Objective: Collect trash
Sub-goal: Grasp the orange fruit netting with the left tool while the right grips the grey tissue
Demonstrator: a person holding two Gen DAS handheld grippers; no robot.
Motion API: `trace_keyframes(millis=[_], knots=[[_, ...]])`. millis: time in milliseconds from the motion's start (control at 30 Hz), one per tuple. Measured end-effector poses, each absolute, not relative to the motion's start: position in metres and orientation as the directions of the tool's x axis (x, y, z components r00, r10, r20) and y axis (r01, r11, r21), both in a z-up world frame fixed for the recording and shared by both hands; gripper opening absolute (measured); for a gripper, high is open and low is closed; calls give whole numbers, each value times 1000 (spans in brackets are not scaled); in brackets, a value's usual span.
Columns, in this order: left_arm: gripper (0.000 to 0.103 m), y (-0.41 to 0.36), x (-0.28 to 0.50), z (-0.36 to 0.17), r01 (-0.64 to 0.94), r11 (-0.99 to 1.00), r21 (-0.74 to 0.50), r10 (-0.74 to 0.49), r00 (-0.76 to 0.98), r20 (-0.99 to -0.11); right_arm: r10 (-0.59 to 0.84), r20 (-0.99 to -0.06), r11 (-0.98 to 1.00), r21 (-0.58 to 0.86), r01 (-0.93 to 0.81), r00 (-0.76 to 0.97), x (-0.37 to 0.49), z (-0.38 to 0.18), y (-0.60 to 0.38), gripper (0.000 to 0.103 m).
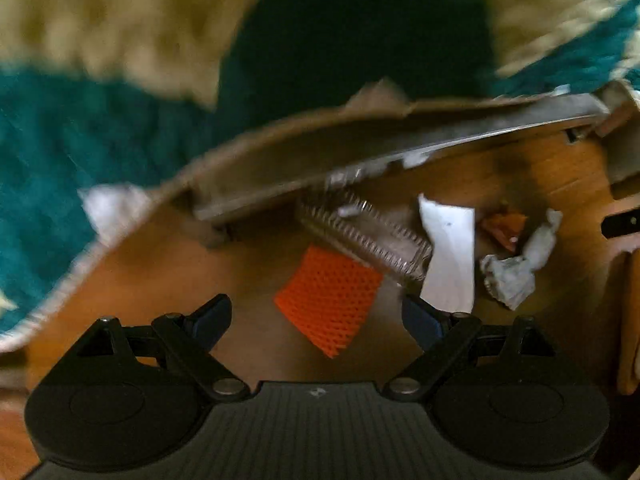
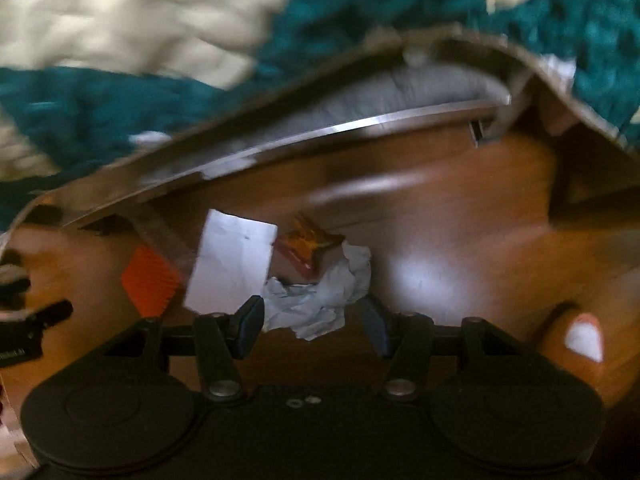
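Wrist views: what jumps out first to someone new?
The bright orange mesh foam sleeve on the wooden floor, right ahead of the open left gripper. Beside it lie a flat white paper sheet and a crumpled grey-white tissue wad, which sits between the open right gripper's fingers. Beyond, a shaggy teal and cream rug fills the top of both views.

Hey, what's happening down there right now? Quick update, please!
Left gripper and right gripper: jaws open, empty. Orange mesh, white paper, crumpled tissue lie loose on wood floor. Nothing blocking.
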State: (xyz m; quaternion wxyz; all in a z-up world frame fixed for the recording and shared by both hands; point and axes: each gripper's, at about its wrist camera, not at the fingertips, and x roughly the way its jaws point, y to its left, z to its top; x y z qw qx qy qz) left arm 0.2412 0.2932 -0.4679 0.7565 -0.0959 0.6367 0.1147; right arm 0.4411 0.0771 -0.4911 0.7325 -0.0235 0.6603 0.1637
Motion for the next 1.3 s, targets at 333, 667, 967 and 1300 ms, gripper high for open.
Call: trace_keyframes(millis=[333,667,967,1300], knots=[[93,335,241,-560,-565,817,-114,-102,52,-993,173,-985,977,172,-123,-5,462,-572,78,54],[76,335,249,-613,-598,794,-115,-138,8,-990,145,-989,984,147,-102,-26,469,-608,84,52],[57,327,250,-621,-584,805,-102,-123,4,-992,125,-992,985,126,-119,-17,470,-622,90,50],[21,306,253,-609,-535,834,-135,-139,33,-990,102,-995,980,96,-176,23,458,-611,92,28]])
